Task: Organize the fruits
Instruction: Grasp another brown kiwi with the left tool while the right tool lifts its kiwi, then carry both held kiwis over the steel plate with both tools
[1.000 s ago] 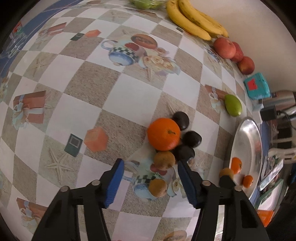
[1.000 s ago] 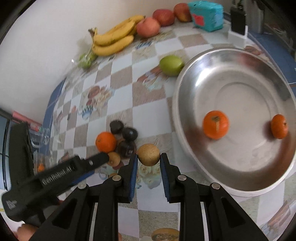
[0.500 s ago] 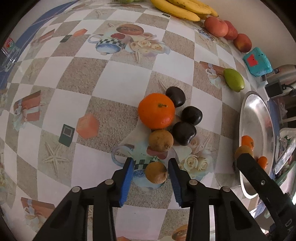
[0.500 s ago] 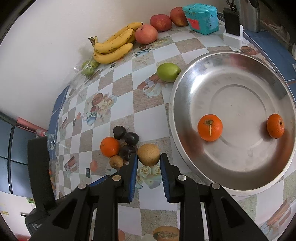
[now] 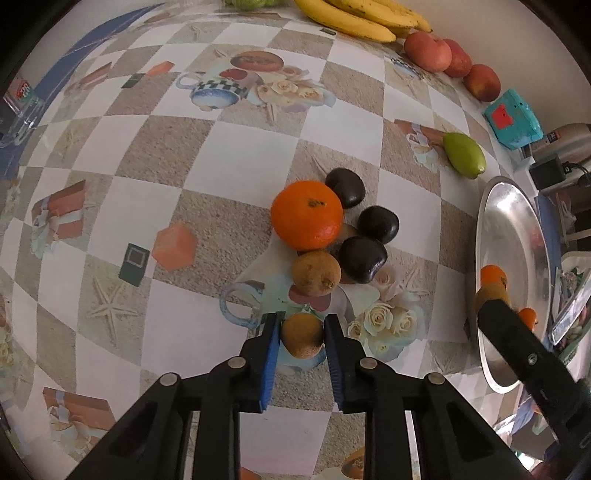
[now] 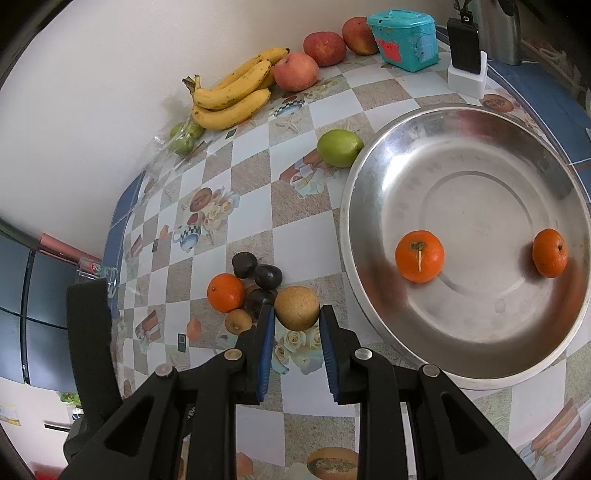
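Observation:
My left gripper (image 5: 303,325) points down at the checked tablecloth, its jaws closing on a small brown fruit (image 5: 302,335); both blue pads touch its sides. Just beyond lie a second brown fruit (image 5: 316,273), a big orange (image 5: 306,215) and three dark plums (image 5: 362,258). My right gripper (image 6: 296,314) is shut on a larger round brown fruit (image 6: 296,308), held above the table left of the steel bowl (image 6: 480,147). Two mandarins (image 6: 419,256) lie in the bowl.
Along the wall at the back are bananas (image 6: 232,96), red apples (image 6: 295,71) and a teal box (image 6: 404,35). A green fruit (image 6: 339,147) rests against the bowl's far rim. A charger block (image 6: 465,70) stands behind the bowl.
My left gripper has moved forward around the small brown fruit, and its jaws have narrowed from wide apart onto it. The right gripper has stayed put with its fruit.

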{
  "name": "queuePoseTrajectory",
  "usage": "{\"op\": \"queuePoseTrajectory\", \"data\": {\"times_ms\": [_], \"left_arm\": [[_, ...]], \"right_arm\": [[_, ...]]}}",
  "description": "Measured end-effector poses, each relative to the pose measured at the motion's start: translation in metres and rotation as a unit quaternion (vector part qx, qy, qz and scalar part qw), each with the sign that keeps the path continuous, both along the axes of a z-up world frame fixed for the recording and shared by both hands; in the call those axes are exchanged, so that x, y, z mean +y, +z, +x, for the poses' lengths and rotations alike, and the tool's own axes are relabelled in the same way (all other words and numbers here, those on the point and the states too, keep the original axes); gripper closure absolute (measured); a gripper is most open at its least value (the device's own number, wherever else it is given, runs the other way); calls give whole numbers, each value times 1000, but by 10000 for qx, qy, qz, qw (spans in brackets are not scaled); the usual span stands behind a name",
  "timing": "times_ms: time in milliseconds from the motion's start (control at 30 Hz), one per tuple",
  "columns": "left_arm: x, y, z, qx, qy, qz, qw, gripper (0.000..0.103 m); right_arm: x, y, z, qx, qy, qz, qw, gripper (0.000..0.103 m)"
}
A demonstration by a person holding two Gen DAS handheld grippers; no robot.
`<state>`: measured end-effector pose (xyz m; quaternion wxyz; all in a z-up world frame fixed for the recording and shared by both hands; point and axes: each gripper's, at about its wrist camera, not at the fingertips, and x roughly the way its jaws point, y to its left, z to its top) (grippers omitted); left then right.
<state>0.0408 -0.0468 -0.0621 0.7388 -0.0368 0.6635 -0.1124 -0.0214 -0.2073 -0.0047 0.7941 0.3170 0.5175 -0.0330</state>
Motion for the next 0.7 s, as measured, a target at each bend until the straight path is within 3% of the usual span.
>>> {"op": "queuePoseTrajectory", "data": {"times_ms": [267, 700], "left_arm": [[11, 14, -5, -182, 202, -59, 9996, 77], [14, 54, 6, -1004, 281, -273, 9942, 77]], "right_arm": [[1, -1, 1, 58, 62, -51, 10000, 77], [-11, 2, -2, 46, -78, -203, 9998, 77]]}}
